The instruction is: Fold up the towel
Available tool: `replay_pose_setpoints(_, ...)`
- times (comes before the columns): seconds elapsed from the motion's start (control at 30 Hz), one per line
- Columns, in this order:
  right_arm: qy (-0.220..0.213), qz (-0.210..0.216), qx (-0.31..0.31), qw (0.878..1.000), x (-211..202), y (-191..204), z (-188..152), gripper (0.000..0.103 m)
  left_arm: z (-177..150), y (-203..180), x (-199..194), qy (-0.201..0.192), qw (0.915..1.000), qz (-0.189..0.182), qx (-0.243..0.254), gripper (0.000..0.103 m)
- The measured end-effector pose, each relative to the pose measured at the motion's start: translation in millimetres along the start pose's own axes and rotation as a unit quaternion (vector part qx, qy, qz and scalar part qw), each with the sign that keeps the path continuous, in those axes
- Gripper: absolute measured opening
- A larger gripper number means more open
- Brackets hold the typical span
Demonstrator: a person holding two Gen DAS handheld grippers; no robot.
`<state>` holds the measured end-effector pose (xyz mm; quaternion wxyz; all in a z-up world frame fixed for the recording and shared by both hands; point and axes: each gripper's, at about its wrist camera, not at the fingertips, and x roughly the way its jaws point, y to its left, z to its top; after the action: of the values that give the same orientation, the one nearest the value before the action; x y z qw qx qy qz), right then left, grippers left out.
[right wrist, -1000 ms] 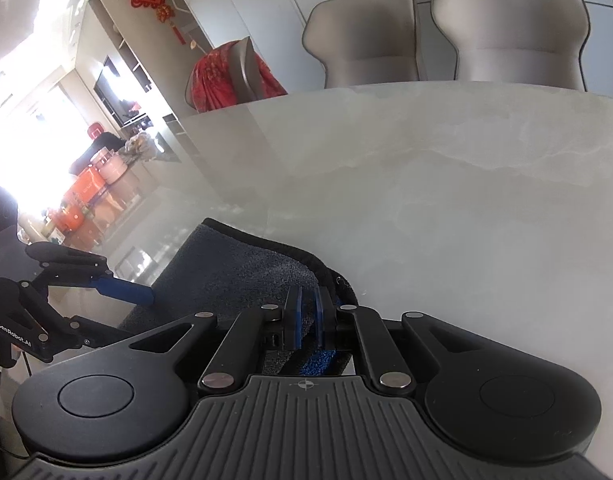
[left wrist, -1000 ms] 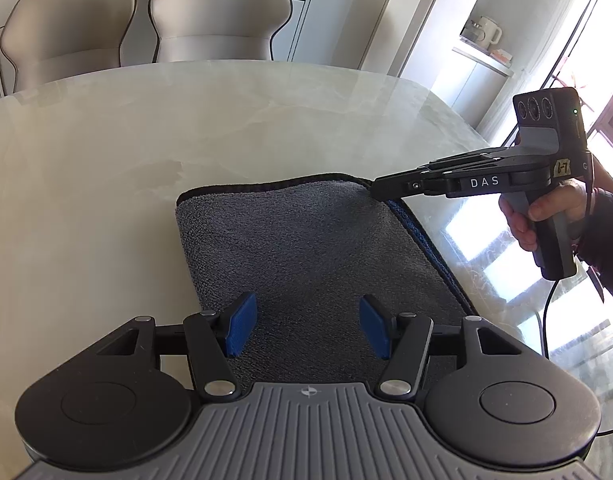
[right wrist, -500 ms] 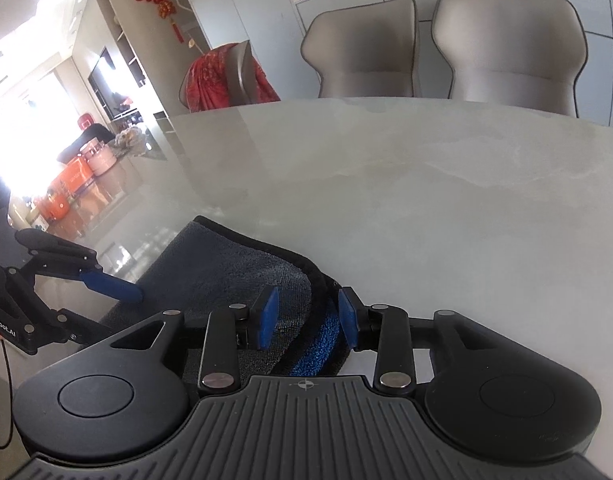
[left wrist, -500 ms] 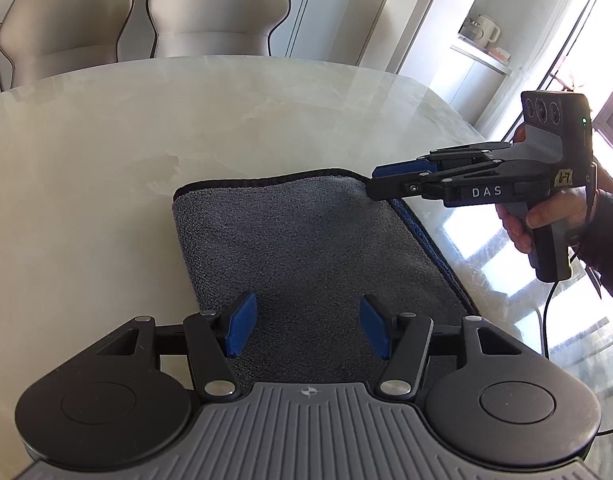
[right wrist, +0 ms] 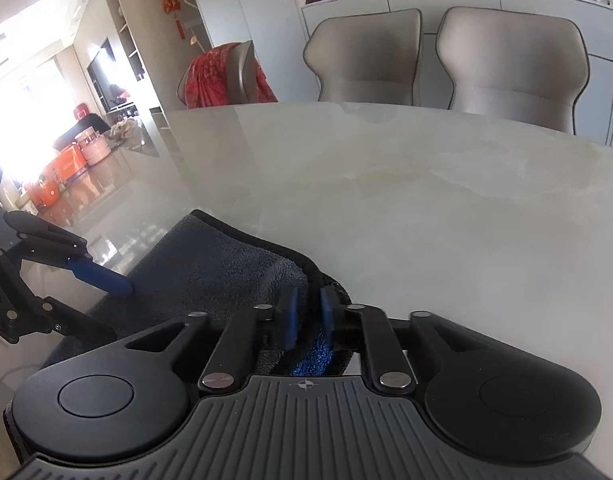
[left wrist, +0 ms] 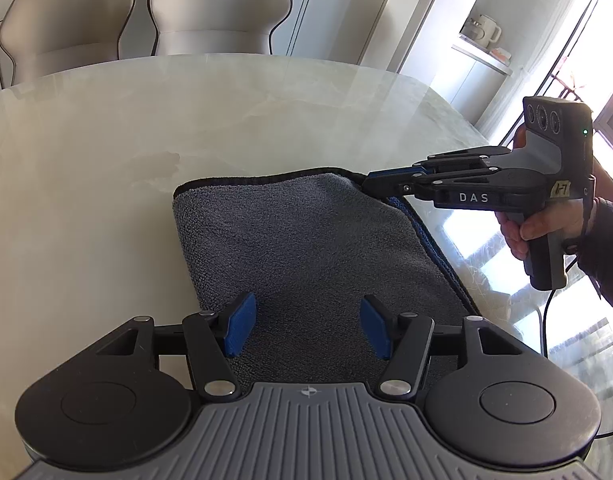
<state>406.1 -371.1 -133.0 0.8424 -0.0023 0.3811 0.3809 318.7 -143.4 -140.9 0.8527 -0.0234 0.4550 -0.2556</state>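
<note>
The grey towel lies folded flat on the marble table, near its front edge. The left gripper hovers over the towel's near end, jaws spread wide, holding nothing. The right gripper is at the far right corner – its pads nearly together around the black-hemmed edge, though whether they actually pinch it I cannot tell. A mug stands on a side shelf.

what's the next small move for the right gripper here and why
Probably close the right gripper fully on the grey towel corner. Its blue pads sit narrowly apart astride the towel's black-edged far corner, not clearly pinching, while the left gripper hangs wide open over the near edge.
</note>
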Motion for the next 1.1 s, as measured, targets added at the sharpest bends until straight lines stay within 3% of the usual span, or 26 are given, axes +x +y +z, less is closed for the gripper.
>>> replay_pose_setpoints(0.33,-0.063,0.012,0.042,0.997,-40,-7,5,0.005,2,-4,0,-0.004,1.0000,-0.002,0.004,0.062)
replay_pose_setpoints(0.6,-0.026,-0.016,0.071,0.997,-30,-25,-10,0.005,1,-9,6,0.000,0.9999,-0.005,0.012,0.062)
replay_pose_setpoints(0.77,-0.024,-0.014,0.078,0.997,-22,-24,-5,0.012,-1,-9,3,0.000,0.9999,-0.004,0.013,0.062)
replay_pose_setpoints(0.87,-0.045,-0.012,0.104,0.993,-42,-18,-8,0.026,-4,-9,-4,-0.003,0.9999,-0.004,0.014,0.062)
replay_pose_setpoints(1.0,-0.027,0.001,0.133,0.991,-74,13,-36,0.027,-11,-13,-12,-0.002,0.9998,-0.010,0.015,0.062)
replay_pose_setpoints(1.1,-0.002,0.009,0.162,0.987,-99,47,-76,0.027,-21,-19,-19,0.003,0.9997,-0.016,0.019,0.062)
